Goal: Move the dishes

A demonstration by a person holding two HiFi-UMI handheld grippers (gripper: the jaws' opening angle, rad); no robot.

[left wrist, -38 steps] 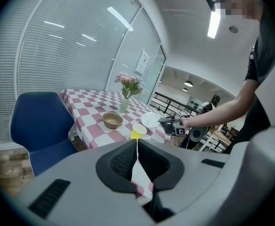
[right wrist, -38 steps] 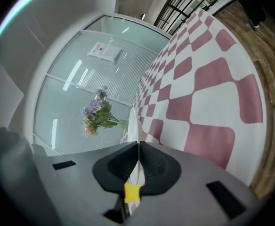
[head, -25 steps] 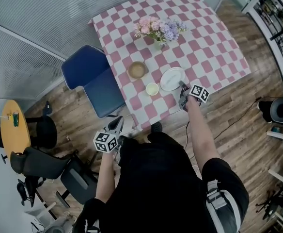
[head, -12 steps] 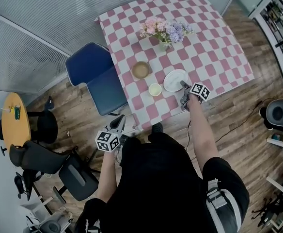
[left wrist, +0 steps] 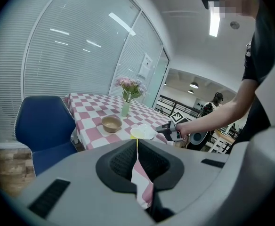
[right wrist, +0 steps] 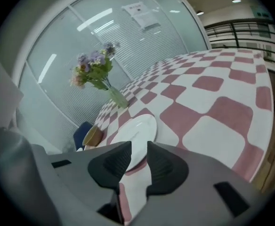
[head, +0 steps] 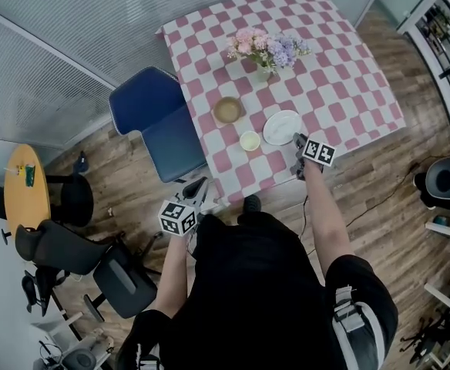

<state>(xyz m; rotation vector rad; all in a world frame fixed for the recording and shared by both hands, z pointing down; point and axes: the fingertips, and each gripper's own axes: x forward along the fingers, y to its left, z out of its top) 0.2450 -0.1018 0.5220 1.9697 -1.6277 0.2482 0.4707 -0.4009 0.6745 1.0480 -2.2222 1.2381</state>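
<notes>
A person stands at the near edge of one table [head: 340, 60] covered in a pink-and-white checked cloth, holding one gripper in each hand, two in all. One vase of flowers [head: 267, 51] stands near the table's middle. Three dishes lie on the person's side of the vase: one brown bowl [head: 228, 110] nearer and to its left, one white plate [head: 282, 127] almost straight in front of it, and one small pale-yellow bowl [head: 250, 141] between those two, nearest the table edge. The right gripper [head: 297, 141] sits at the plate's rim on the side away from the vase. Its jaws have just been opening and stand apart, with the rim showing through the gap and the pads not pressing on it. The plate lies flat on the cloth. The left gripper [head: 200, 185] hangs off the table, well apart from the vase, its jaws closed together on nothing. One blue chair [head: 159, 122] stands left of the vase, beside the table.
</notes>
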